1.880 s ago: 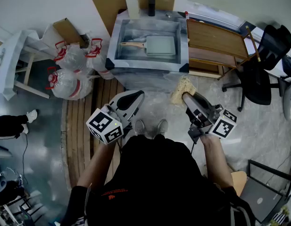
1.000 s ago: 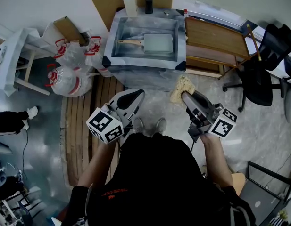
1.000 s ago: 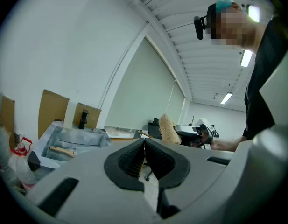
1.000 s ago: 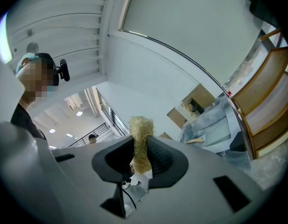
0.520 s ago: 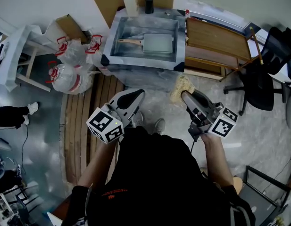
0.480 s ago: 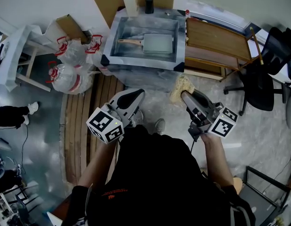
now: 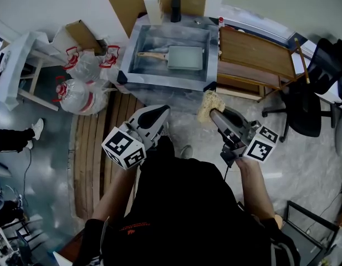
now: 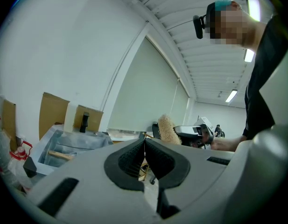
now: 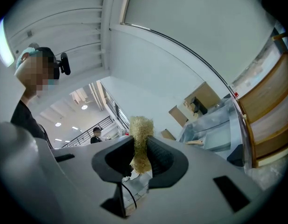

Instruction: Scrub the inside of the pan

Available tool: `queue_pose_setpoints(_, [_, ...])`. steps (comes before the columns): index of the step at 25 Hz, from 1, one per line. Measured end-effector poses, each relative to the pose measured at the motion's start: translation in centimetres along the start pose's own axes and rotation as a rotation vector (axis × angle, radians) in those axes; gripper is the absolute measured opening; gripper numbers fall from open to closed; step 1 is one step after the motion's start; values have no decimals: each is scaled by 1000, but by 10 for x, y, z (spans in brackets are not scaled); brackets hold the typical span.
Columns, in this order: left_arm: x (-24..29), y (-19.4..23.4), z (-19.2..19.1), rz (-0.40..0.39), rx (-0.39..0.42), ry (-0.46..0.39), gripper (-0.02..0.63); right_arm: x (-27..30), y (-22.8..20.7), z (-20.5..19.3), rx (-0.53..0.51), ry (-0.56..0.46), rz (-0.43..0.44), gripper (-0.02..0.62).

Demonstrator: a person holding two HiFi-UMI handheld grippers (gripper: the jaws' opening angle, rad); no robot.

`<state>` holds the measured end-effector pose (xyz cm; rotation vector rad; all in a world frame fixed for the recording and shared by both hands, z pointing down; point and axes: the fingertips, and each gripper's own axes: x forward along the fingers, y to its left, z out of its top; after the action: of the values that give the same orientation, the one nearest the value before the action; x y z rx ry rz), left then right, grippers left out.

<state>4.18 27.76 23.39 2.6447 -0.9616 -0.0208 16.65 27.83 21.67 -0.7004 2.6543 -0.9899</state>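
Observation:
A square grey pan [image 7: 185, 57] with a wooden handle lies inside a steel sink [image 7: 128, 54] straight ahead; the pan [image 9: 216, 138] also shows small in the right gripper view. My right gripper [image 7: 211, 111] is shut on a tan fibrous scrubber [image 7: 209, 103], held in the air short of the sink's front edge. The scrubber [image 9: 140, 143] sticks up between the jaws. My left gripper [image 7: 161, 113] is shut with nothing in it, its jaws pressed together, level with the right one. The scrubber [image 8: 166, 130] shows beyond it.
A white bottle [image 7: 153, 4] and a dark dispenser [image 7: 175, 8] stand behind the sink. A wooden rack [image 7: 254, 54] adjoins the sink's right side. Tied plastic bags [image 7: 82, 85] lie at the left. An office chair [image 7: 309, 104] stands at the right. Wooden slats [image 7: 98, 148] cover the floor.
The sink and pan have drifted slightly up and right in the head view as the person steps closer. Both grippers keep their hold and pose.

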Motion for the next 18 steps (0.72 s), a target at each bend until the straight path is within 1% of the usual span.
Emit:
queue_pose_setpoints(8, [18,41,-1,-6,-27,8,20,30,-31,6,16,30,-28,86])
queue_pose_setpoints(15, [39,98,8,-12,-58,26,20,78,-64,19,23,56,-54,86])
queue_pose_setpoints(18, [50,125,11,-28,-61,41,20,102,-83,25,32,64,-71,86])
